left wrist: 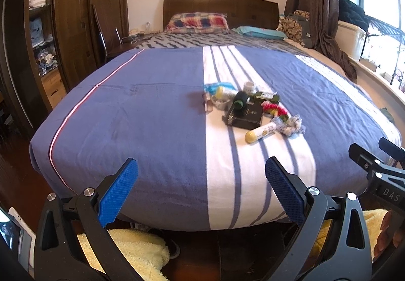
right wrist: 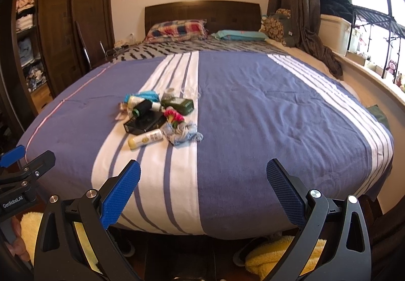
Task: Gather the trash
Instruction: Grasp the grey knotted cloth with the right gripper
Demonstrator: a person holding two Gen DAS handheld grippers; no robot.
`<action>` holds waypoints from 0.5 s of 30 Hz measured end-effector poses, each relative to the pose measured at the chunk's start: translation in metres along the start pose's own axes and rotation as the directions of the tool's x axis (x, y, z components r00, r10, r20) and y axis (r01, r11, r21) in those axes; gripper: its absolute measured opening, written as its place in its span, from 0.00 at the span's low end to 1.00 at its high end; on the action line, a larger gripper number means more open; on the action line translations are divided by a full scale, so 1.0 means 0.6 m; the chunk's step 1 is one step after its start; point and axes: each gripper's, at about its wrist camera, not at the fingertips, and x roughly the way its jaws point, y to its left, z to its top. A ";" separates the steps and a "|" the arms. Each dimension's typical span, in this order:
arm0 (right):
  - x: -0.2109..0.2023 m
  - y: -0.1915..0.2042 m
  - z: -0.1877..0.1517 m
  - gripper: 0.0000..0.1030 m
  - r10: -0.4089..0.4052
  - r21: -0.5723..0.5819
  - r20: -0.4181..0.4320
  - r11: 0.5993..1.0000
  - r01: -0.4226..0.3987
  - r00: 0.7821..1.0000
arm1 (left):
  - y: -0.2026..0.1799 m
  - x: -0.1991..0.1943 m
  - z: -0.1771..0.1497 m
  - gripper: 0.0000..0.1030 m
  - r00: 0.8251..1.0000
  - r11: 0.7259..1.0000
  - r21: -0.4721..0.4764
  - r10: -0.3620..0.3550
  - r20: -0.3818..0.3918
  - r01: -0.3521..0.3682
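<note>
A pile of trash lies on the bed's white stripe: a white tube with a yellow cap (left wrist: 260, 132) (right wrist: 145, 139), a flat black box (left wrist: 244, 116) (right wrist: 143, 122), a black bottle with a green cap (left wrist: 240, 99) (right wrist: 141, 107), a dark green bottle (left wrist: 267, 97) (right wrist: 181, 104), a crumpled grey-blue wrapper (left wrist: 291, 126) (right wrist: 182, 133), a red-pink wrapper (left wrist: 274, 108) (right wrist: 173, 114) and a blue wrapper (left wrist: 217, 86) (right wrist: 146, 95). My left gripper (left wrist: 201, 174) is open and empty before the bed's foot. My right gripper (right wrist: 203, 177) is open and empty, also short of the pile.
The bed (left wrist: 152, 116) has a blue and white striped cover, pillows (left wrist: 200, 21) and a wooden headboard. A wardrobe (left wrist: 73, 15) stands at left, curtains (left wrist: 319, 2) and a window ledge at right. Yellow fleece (left wrist: 136, 253) lies low, below the bed's foot.
</note>
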 end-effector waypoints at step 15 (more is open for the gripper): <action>0.123 -0.009 0.002 0.97 0.004 -0.011 -0.055 1.000 -0.005 0.998 | 0.011 0.121 -0.013 0.92 0.995 1.000 0.029 -0.002 -0.096 0.005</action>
